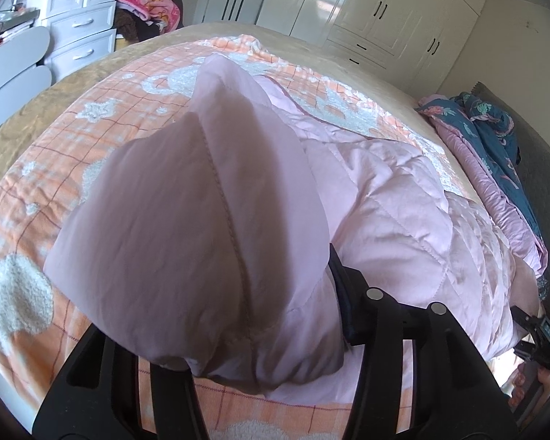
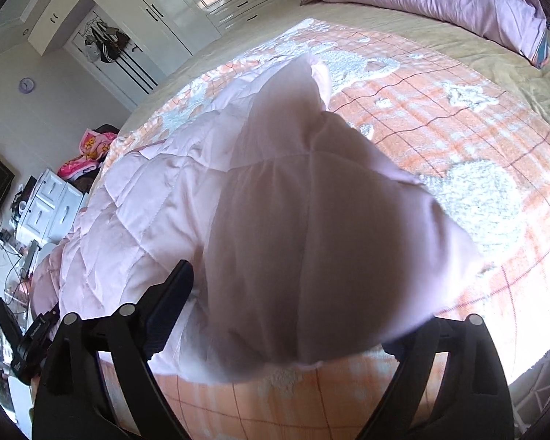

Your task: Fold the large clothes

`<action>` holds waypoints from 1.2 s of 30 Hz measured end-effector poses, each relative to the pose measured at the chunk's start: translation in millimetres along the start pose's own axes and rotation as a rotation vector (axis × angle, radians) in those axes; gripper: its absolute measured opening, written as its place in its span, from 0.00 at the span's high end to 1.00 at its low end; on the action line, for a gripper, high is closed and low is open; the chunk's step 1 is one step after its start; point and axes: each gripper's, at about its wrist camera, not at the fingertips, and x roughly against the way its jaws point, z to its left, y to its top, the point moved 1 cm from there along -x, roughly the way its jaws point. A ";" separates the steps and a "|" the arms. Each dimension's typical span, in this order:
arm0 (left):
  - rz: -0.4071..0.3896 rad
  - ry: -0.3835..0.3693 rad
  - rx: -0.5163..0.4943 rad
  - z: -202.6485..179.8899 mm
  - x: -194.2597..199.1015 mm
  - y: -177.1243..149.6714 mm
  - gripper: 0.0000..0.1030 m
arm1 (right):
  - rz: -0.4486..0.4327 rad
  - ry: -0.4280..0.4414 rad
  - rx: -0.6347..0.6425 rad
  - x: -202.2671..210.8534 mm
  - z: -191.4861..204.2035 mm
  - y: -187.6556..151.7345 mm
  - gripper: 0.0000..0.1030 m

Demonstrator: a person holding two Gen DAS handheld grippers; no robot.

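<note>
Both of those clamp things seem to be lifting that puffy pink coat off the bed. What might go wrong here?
The pink quilted coat drapes thickly over the left gripper and right gripper, hiding the fingertips, so how firm the grip is cannot be judged; slippery padding might slide out. Lifted fabric also blocks both cameras, making an even fold harder to judge. The coat could drag the orange checked blanket underneath.
</note>
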 end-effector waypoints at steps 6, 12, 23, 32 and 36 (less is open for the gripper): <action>0.006 -0.005 0.021 4.5 11.7 -2.9 0.50 | -0.040 -0.024 0.014 27.3 -5.3 -5.2 0.09; 0.014 0.000 0.019 9.2 31.0 -6.8 0.43 | -0.105 -0.037 0.054 55.9 -0.9 -7.7 0.04; -0.026 0.040 -0.019 5.9 71.9 -11.9 0.30 | -0.180 -0.002 0.133 104.0 27.0 -18.4 0.04; -0.128 0.038 -0.094 -16.1 126.3 -8.2 0.12 | -0.296 -0.004 0.257 154.6 58.9 -32.0 0.04; -0.148 0.025 -0.110 -27.3 143.2 -9.9 0.09 | -0.335 -0.001 0.298 173.5 67.8 -39.6 0.04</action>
